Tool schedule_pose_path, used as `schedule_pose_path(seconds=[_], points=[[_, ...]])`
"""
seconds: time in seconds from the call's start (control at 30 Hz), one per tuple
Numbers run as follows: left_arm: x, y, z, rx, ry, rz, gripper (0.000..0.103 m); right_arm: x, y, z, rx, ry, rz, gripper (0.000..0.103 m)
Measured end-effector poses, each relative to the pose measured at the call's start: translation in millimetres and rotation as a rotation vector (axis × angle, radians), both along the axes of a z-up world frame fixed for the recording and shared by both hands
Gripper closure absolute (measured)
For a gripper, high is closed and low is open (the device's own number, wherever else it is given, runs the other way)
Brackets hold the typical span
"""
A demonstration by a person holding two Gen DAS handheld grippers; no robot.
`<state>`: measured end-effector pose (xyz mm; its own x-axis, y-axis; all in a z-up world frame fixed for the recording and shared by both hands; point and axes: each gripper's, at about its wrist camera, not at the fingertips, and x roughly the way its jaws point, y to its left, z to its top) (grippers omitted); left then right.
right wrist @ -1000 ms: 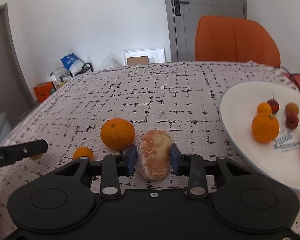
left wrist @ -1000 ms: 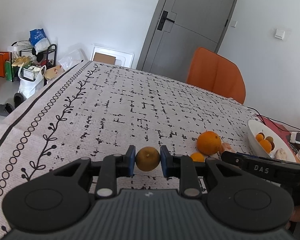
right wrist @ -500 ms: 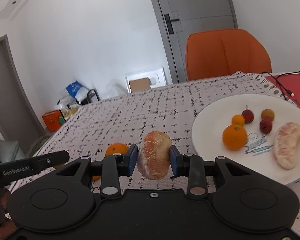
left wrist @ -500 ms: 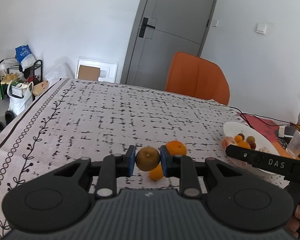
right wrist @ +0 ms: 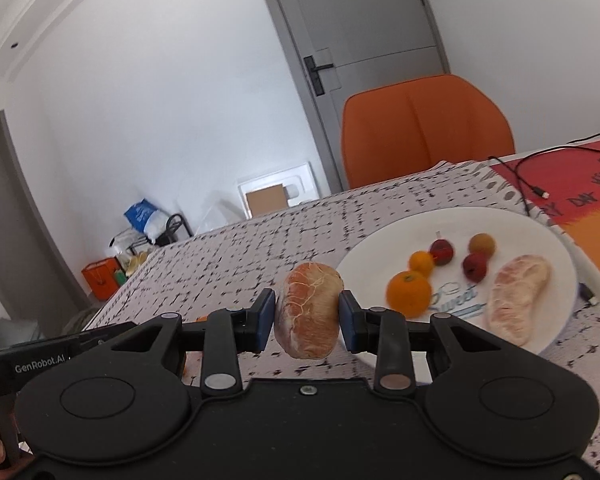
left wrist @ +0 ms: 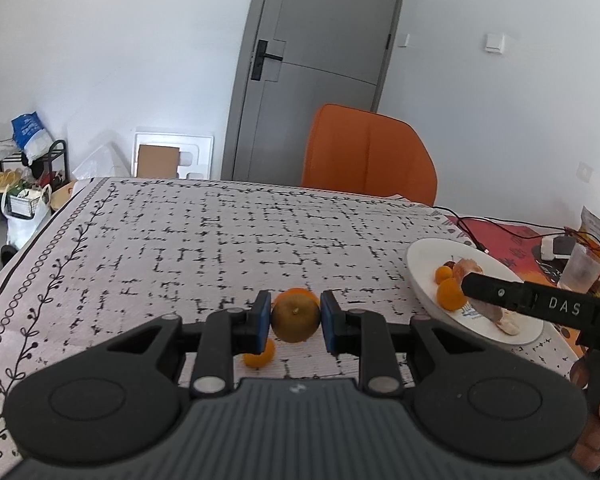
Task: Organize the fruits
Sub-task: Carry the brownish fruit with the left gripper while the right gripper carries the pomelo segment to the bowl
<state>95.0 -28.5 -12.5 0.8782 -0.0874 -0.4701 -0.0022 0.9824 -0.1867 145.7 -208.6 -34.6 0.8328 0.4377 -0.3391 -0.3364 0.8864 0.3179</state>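
My left gripper [left wrist: 294, 320] is shut on a small brownish-orange fruit [left wrist: 295, 321], held above the table. Under it lie a large orange [left wrist: 298, 291], mostly hidden, and a small orange [left wrist: 260, 356]. My right gripper [right wrist: 307, 318] is shut on a peeled citrus segment [right wrist: 309, 314], held above the table at the left edge of the white plate [right wrist: 380, 248]. The plate holds an orange [right wrist: 409, 294], a small orange [right wrist: 421, 262], small red and brown fruits [right wrist: 475, 266] and another peeled segment [right wrist: 518, 298]. The plate also shows in the left wrist view [left wrist: 424, 264].
An orange chair [left wrist: 368, 156] stands at the table's far side. A red mat with a black cable [right wrist: 540, 176] lies right of the plate. A plastic cup [left wrist: 580, 268] and packets stand at the far right. The patterned tablecloth [left wrist: 204, 248] covers the table.
Both grippers have risen and moved right toward the plate with their fruit. The right gripper now hangs by the plate's left edge; the plate looks nearer in both views.
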Motion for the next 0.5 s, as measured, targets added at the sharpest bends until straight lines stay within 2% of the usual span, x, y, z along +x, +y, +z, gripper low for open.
schedule_pose_path(seconds=[0.5], points=[[11,-39,3,0.036,-0.001,-0.060,0.078,3,-49,-11,0.062,0.010,-0.077,0.070]])
